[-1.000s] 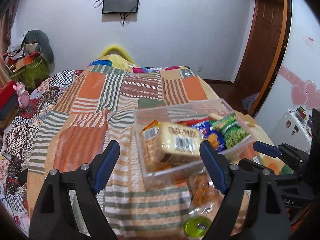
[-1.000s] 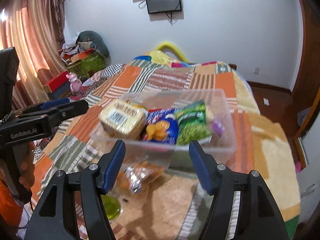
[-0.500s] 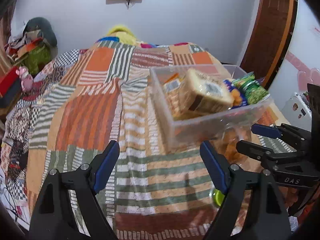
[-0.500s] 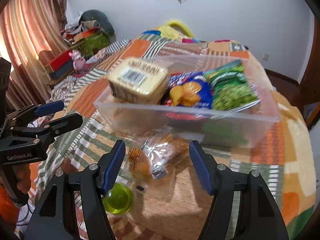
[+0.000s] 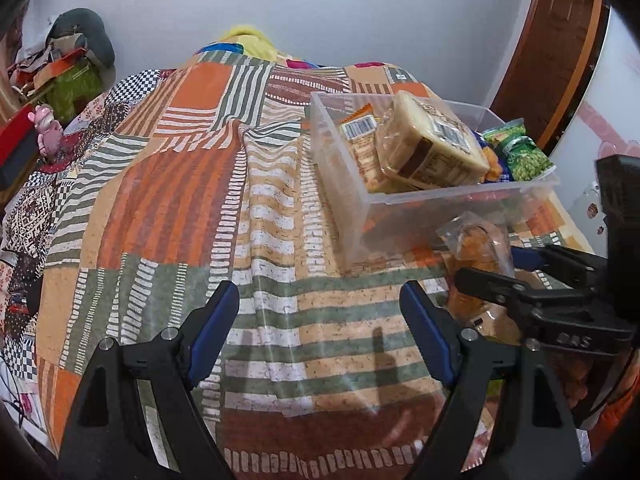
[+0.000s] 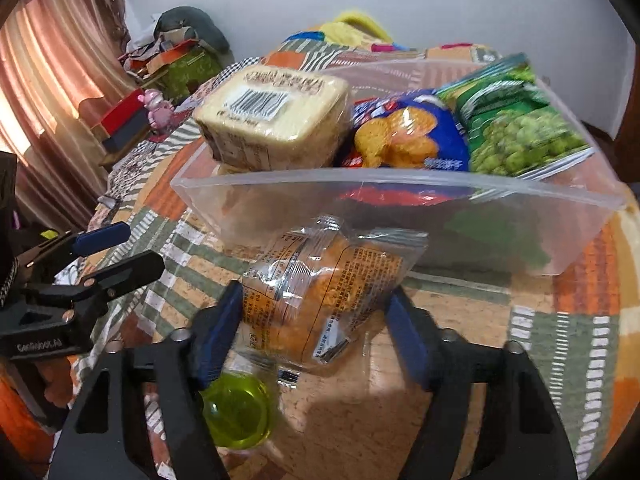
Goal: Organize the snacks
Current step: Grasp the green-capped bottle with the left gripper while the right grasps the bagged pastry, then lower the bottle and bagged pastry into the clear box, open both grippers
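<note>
- the surface is a bed under a patchwork quilt of orange, green and cream striped squares; a white wall stands behind it, a brown wooden door on the right side in the left wrist view, pink curtains on the left in the right wrist view.
- a heap of clutter with a small pink toy sits at the bed's far left edge.
- one clear plastic bin rests on the quilt. four snacks can be made out in it: one tan wrapped loaf, one orange packet behind it, one blue bag, one green pea bag. something red lies underneath, hard to make out.
- one clear pastry packet lies on the quilt just in front of the bin; one small green round object lies beside it, nearer the camera.
- the right tool has its jaws wide, one either side of the pastry packet; whether the pads touch it cannot be told.
- the left tool is spread wide, holding nothing, over bare quilt left of the bin.
</note>
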`<action>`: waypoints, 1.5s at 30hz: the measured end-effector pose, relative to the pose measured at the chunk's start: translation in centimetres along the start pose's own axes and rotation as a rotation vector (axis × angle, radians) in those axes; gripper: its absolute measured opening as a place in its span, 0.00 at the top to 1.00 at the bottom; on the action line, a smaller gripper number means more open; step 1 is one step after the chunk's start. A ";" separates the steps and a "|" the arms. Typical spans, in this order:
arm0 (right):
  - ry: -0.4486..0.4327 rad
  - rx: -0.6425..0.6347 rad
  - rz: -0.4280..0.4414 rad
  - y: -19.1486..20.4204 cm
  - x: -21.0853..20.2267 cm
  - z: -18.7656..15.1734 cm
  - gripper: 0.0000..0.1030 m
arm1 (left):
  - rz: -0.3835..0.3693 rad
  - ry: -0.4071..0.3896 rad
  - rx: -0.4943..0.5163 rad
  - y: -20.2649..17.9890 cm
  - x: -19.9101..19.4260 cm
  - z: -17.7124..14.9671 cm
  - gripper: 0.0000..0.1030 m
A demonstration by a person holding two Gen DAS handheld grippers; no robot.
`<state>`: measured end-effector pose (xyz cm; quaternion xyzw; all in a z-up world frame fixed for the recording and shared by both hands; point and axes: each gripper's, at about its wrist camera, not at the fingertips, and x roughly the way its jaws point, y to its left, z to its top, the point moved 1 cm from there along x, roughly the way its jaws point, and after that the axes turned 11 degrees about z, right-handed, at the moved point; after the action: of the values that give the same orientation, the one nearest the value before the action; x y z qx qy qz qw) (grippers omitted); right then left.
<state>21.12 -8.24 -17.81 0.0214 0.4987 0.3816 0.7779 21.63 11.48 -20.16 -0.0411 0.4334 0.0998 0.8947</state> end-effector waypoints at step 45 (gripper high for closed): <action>-0.250 -0.031 -0.076 -1.4 -11.2 0.4 0.51 | -0.128 -0.046 0.097 -8.4 -5.4 2.6 0.55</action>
<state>19.89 -15.91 -9.68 0.0379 0.3923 0.3537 0.8482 22.15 2.89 -14.44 -0.0228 0.4135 0.0223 0.9099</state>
